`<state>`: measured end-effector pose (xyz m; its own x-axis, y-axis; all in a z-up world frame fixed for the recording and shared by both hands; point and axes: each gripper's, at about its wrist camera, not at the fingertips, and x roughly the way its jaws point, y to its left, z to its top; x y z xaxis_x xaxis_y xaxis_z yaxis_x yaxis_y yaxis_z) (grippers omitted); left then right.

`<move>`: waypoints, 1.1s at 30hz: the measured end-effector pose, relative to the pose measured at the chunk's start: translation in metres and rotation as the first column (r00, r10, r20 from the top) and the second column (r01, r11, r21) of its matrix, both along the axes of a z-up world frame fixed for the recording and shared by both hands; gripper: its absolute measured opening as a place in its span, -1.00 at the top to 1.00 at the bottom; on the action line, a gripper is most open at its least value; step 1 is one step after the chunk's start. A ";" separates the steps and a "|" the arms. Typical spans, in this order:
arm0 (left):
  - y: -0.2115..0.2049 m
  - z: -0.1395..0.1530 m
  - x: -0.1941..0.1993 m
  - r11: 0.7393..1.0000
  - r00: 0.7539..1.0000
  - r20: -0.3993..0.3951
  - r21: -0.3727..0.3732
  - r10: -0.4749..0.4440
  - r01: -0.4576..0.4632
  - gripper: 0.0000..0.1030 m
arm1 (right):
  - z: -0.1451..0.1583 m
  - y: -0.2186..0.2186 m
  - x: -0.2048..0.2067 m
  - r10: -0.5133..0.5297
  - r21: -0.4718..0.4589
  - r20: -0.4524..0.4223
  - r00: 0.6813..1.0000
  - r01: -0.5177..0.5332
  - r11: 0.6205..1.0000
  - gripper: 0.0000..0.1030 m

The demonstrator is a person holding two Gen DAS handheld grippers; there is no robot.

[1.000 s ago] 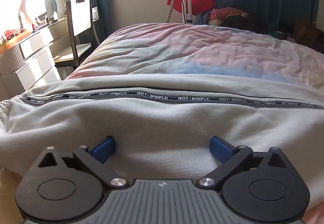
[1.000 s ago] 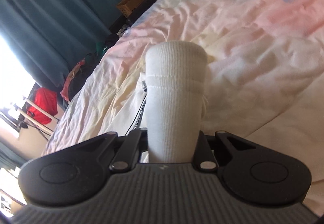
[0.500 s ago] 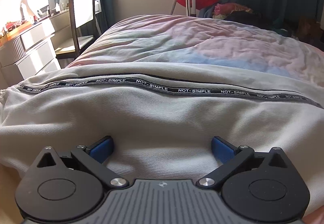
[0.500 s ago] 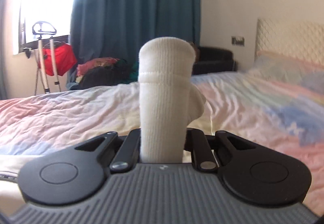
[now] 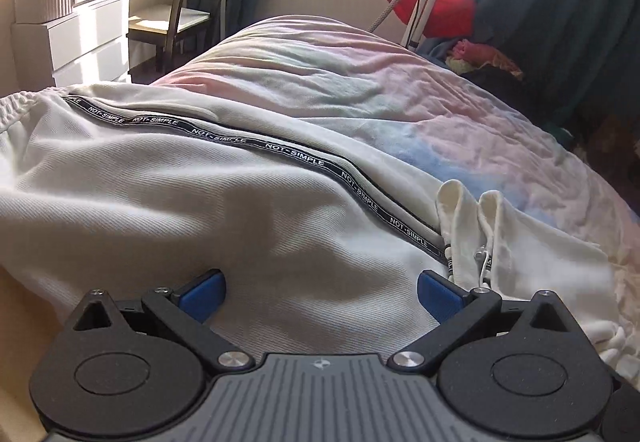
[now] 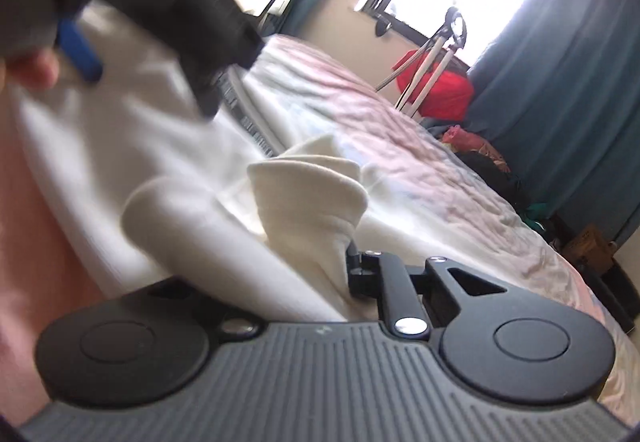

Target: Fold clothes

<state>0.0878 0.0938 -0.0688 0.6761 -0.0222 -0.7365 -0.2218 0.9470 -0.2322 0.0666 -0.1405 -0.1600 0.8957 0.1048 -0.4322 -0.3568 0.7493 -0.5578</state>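
**Cuff end swung across to meet the waist half**

Swinging round from the headboard side, my right tool now faces the window, its jaws clamped on the white ribbed cuff of the trouser leg. My left tool has lifted and rolled a little; its blue pads stand wide apart over the light grey trousers, gripping nothing. The trousers lie across the bed, black lettered side tape showing, with the cuffs now just beside my left tool. I judge this the lengthwise fold: next I must lay the cuff onto the waistband end, edges matched, then release and smooth.
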 end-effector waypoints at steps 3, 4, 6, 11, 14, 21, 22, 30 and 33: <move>0.004 0.007 0.000 1.000 0.999 0.041 -0.020 0.013 -0.012 -0.99 | 0.016 -0.011 0.001 -0.009 0.072 0.005 1.000 0.009 0.997 0.71; 0.005 0.010 0.002 0.999 0.998 0.058 -0.030 0.014 -0.012 -0.99 | 0.023 -0.007 -0.002 -0.005 0.094 0.018 1.000 0.004 0.996 0.71; 0.006 0.015 0.005 0.999 0.996 0.087 -0.054 0.009 -0.005 -0.99 | 0.033 0.004 -0.007 0.009 0.128 0.043 0.999 -0.015 0.992 0.70; 0.001 0.016 0.007 0.998 0.984 0.173 -0.048 -0.032 0.041 -0.99 | 0.018 0.024 -0.004 0.032 0.154 0.003 0.999 -0.032 0.988 0.63; -0.004 0.012 0.010 0.998 0.985 0.164 -0.025 -0.056 0.060 -0.98 | 0.020 0.022 -0.004 0.067 0.163 -0.027 0.997 -0.062 0.985 0.24; -0.015 0.016 0.001 0.993 0.969 0.216 0.040 -0.119 0.113 -0.97 | 0.051 0.015 -0.035 0.187 0.332 -0.229 0.955 -0.104 0.937 -1.00; -0.015 0.016 -0.002 0.992 0.968 0.218 0.036 -0.124 0.120 -0.95 | 0.057 0.012 -0.042 0.210 0.364 -0.251 0.945 -0.108 0.925 -1.00; -0.015 0.023 -0.029 0.974 0.939 0.271 -0.023 -0.212 0.226 -0.80 | 0.105 -0.064 -0.068 0.037 0.601 -0.187 0.982 0.084 0.795 -1.00; -0.029 0.025 -0.039 0.945 0.905 0.301 -0.036 -0.301 0.326 -0.55 | 0.105 -0.098 -0.039 -0.133 0.623 -0.206 0.970 0.234 0.746 -0.96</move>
<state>0.0491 0.0644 -0.0434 0.8061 -0.3200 -0.4978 0.1710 0.9313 -0.3217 0.0277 -0.2384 -0.0553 0.8624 0.2414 -0.4449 -0.2098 0.9704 0.1198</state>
